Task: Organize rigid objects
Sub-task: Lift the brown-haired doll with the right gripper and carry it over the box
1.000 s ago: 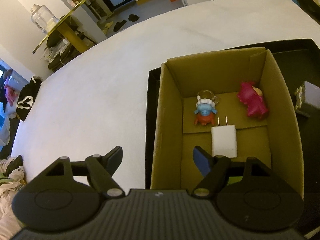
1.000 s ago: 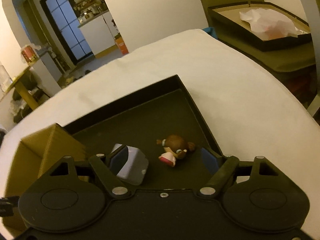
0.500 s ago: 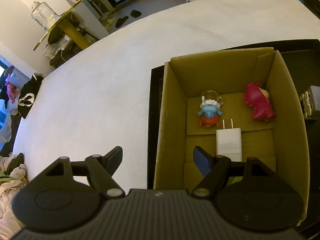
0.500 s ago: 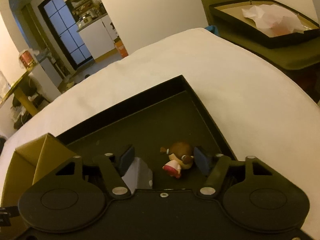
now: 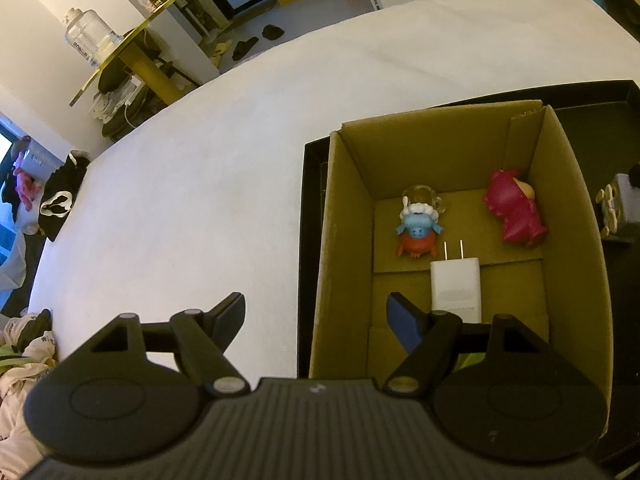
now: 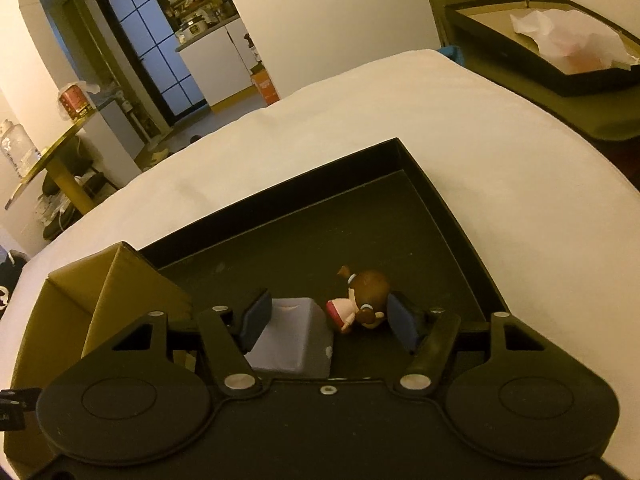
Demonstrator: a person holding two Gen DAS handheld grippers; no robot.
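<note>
A cardboard box (image 5: 348, 216) stands in a black tray (image 6: 452, 216). Inside it lie a white charger (image 5: 456, 288), a blue and red figurine (image 5: 418, 232) and a pink figurine (image 5: 514, 208). My left gripper (image 5: 316, 320) is open and empty, straddling the box's near left wall. My right gripper (image 6: 324, 318) is open low in the tray. A grey cube (image 6: 288, 332) and a brown-haired doll figurine (image 6: 360, 300) lie side by side between its fingers, the cube by the left finger, the doll by the right one. The cube also shows in the left wrist view (image 5: 622, 208).
The tray sits on a white bed surface (image 5: 192, 200). A second black tray with white paper (image 6: 560, 36) stands beyond the bed at the right. A gold side table with jars (image 5: 120, 56) and clothes (image 5: 56, 196) are off the bed's left side.
My right gripper has moved forward and down, so the cube and doll now sit between its fingers, which have narrowed. My left gripper has drifted slightly left, staying open.
</note>
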